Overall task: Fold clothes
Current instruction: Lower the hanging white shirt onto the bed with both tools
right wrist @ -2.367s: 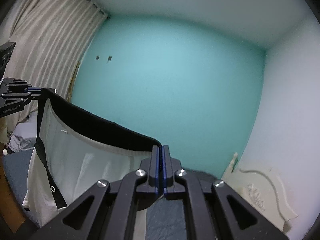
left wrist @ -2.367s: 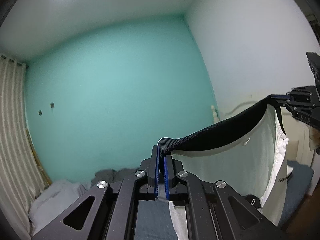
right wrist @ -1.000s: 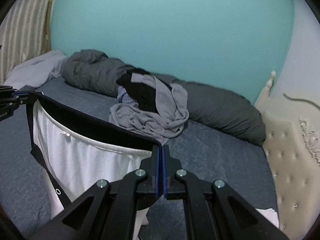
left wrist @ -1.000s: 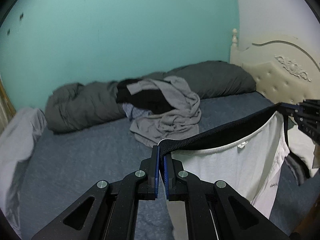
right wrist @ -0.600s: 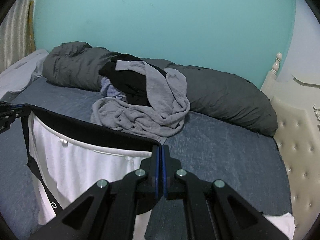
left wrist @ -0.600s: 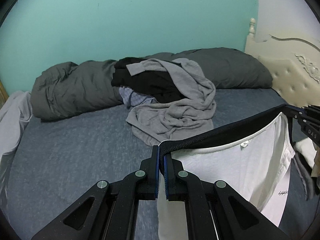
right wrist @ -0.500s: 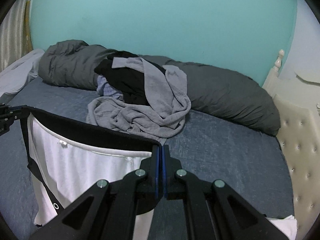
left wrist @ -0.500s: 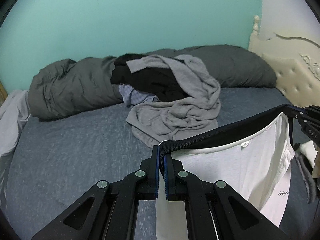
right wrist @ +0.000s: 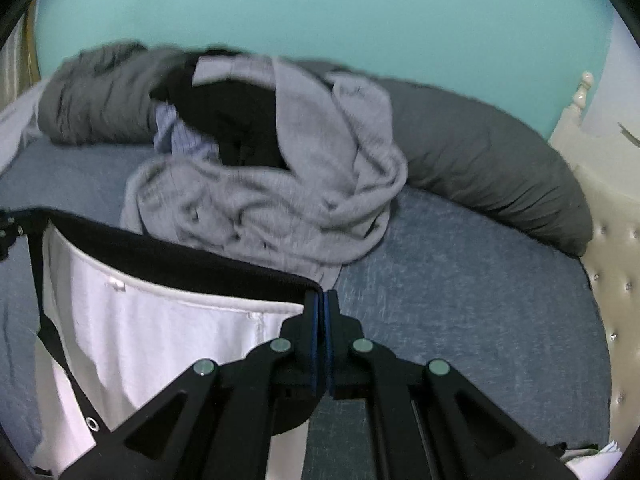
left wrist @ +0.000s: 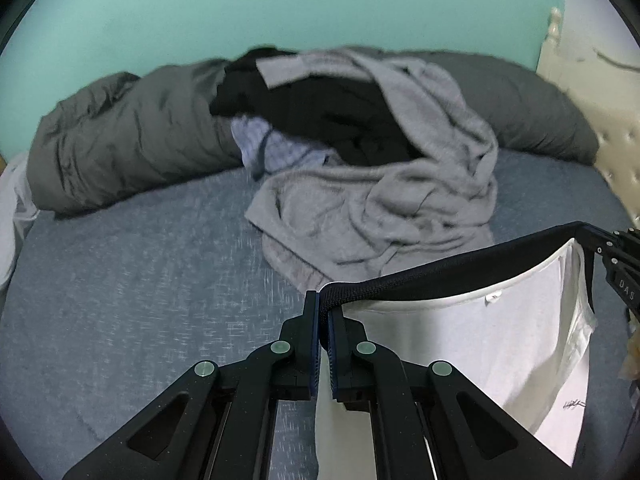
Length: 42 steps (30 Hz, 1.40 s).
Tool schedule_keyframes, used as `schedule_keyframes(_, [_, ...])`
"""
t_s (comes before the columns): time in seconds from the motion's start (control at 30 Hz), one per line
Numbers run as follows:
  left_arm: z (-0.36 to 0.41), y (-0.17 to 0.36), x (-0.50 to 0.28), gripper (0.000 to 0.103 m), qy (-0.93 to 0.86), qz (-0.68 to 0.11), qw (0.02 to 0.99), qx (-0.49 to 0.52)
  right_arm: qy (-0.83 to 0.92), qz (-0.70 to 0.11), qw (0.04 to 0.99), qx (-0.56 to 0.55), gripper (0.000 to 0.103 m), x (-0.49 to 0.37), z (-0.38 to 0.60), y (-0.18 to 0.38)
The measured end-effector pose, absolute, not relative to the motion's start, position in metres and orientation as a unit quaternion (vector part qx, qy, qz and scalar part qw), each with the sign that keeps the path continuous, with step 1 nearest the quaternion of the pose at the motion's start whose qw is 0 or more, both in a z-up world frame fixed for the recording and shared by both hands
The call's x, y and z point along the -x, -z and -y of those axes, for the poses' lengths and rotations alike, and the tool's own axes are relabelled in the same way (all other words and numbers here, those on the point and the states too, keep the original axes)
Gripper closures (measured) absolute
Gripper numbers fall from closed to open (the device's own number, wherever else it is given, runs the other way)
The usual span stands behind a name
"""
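A pair of white shorts [left wrist: 476, 344] with a black waistband [left wrist: 452, 270] hangs stretched between both grippers above the blue bed [left wrist: 132, 280]. My left gripper [left wrist: 323, 308] is shut on one end of the waistband. Its other end is pinched by my right gripper [right wrist: 323, 296], which also shows at the right edge of the left wrist view [left wrist: 616, 256]. In the right wrist view the white shorts [right wrist: 160, 340] hang down to the left, a black drawstring [right wrist: 60, 344] dangling along their side.
A heap of grey, black and pale blue clothes [left wrist: 360, 168] lies mid-bed, against a long dark grey duvet roll [left wrist: 132, 140]. A cream padded headboard [right wrist: 612, 240] bounds the right side, a teal wall [left wrist: 280, 4] the far side. Bare blue sheet [right wrist: 460, 300] lies below the shorts.
Both grippers have tipped down from facing the wall and ceiling toward the bed and moved closer to the clothes heap, still holding the shorts stretched between them.
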<state>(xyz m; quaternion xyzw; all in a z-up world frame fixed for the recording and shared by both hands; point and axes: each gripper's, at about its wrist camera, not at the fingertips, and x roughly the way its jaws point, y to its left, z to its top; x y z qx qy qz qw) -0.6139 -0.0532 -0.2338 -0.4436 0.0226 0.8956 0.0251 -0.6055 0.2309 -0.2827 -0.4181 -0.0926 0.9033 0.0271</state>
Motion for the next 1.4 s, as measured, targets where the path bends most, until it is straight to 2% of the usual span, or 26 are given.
schedule_keyframes(0.27, [0.05, 0.315, 0.624, 0.098, -0.873, -0.029, 0.04, 0.485, -0.875, 0.049, -0.001, 0.482, 0.1, 0.623, -0.235, 0.364])
schedule_keyframes(0.43, [0.056, 0.34, 0.627, 0.094, -0.864, -0.002, 0.047, 0.501, -0.873, 0.01, -0.008, 0.488, 0.098, 0.624, -0.249, 0.383])
schedule_keyframes(0.5, [0.055, 0.343, 0.628, 0.084, -0.862, -0.003, 0.051, 0.503, -0.872, -0.005, -0.002, 0.489, 0.093, 0.626, -0.255, 0.383])
schedule_keyframes(0.57, [0.056, 0.337, 0.626, 0.051, -0.87, 0.002, 0.052, 0.49, -0.879, -0.016, -0.004, 0.477, 0.089, 0.625, -0.258, 0.378])
schedule_keyframes(0.6, [0.058, 0.333, 0.626, 0.045, -0.874, 0.009, 0.053, 0.482, -0.884, -0.019, -0.007, 0.466, 0.087, 0.624, -0.259, 0.373])
schedule_keyframes(0.63, [0.06, 0.33, 0.625, 0.039, -0.877, 0.016, 0.053, 0.478, -0.887, -0.021, -0.011, 0.461, 0.078, 0.622, -0.259, 0.37])
schedule_keyframes(0.67, [0.061, 0.327, 0.625, 0.038, -0.878, 0.022, 0.053, 0.475, -0.889, -0.024, -0.014, 0.457, 0.062, 0.621, -0.26, 0.366])
schedule_keyframes(0.73, [0.064, 0.321, 0.622, 0.035, -0.88, 0.03, 0.054, 0.471, -0.885, -0.032, -0.03, 0.463, 0.042, 0.621, -0.259, 0.363])
schedule_keyframes(0.83, [0.066, 0.313, 0.613, 0.035, -0.886, 0.029, 0.058, 0.459, -0.9, -0.021, -0.038, 0.434, 0.042, 0.611, -0.256, 0.348])
schedule_keyframes(1.0, [0.089, 0.314, 0.579, 0.035, -0.886, 0.027, 0.057, 0.46, -0.912, -0.08, -0.035, 0.4, 0.042, 0.57, -0.289, 0.338])
schedule_keyframes(1.23, [0.142, 0.331, 0.479, 0.035, -0.87, 0.091, 0.075, 0.479, -0.889, -0.194, -0.043, 0.412, 0.042, 0.465, -0.344, 0.367])
schedule_keyframes(1.4, [0.151, 0.346, 0.402, 0.036, -0.858, 0.129, 0.089, 0.488, -0.868, -0.223, -0.041, 0.442, 0.046, 0.393, -0.353, 0.384])
